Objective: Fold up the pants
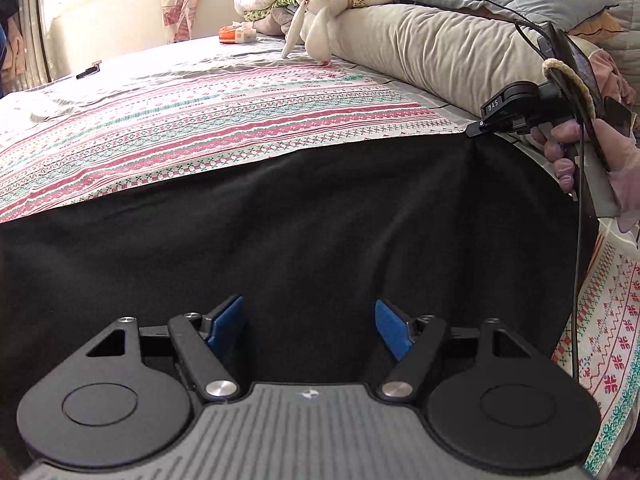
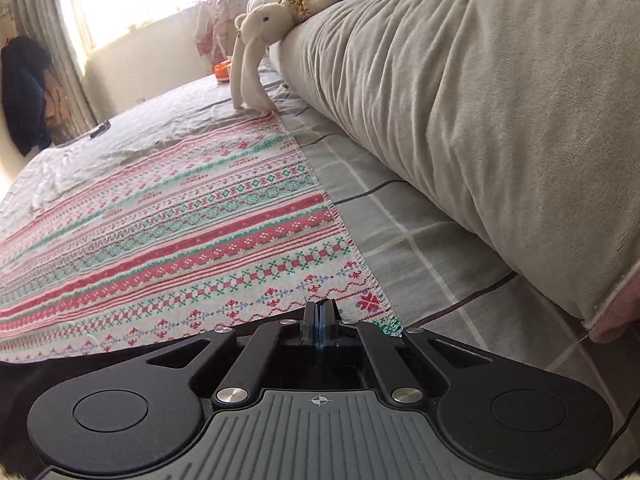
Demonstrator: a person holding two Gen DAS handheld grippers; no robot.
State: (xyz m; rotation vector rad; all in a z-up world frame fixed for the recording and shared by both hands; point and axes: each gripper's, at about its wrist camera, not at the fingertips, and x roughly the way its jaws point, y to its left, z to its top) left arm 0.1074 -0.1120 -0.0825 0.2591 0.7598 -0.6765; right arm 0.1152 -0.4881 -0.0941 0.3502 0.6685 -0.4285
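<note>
Black pants (image 1: 312, 224) lie spread on the patterned blanket (image 1: 208, 120) on the bed. My left gripper (image 1: 309, 320) is open, its blue pads (image 1: 228, 318) apart and low over the pants' near part. My right gripper (image 1: 474, 130) shows in the left wrist view at the pants' far right corner, pinching the cloth so it puckers there. In the right wrist view the right gripper (image 2: 320, 314) has its jaws together at the blanket's edge; the pants (image 2: 80, 360) show as a dark strip at lower left.
A long beige pillow (image 1: 432, 40) lies along the right side, with a plush rabbit (image 1: 320, 8) on its end. An orange box (image 1: 236, 34) and a small black item (image 1: 89, 71) lie on the far bed. A cable (image 1: 576, 280) hangs by the right hand.
</note>
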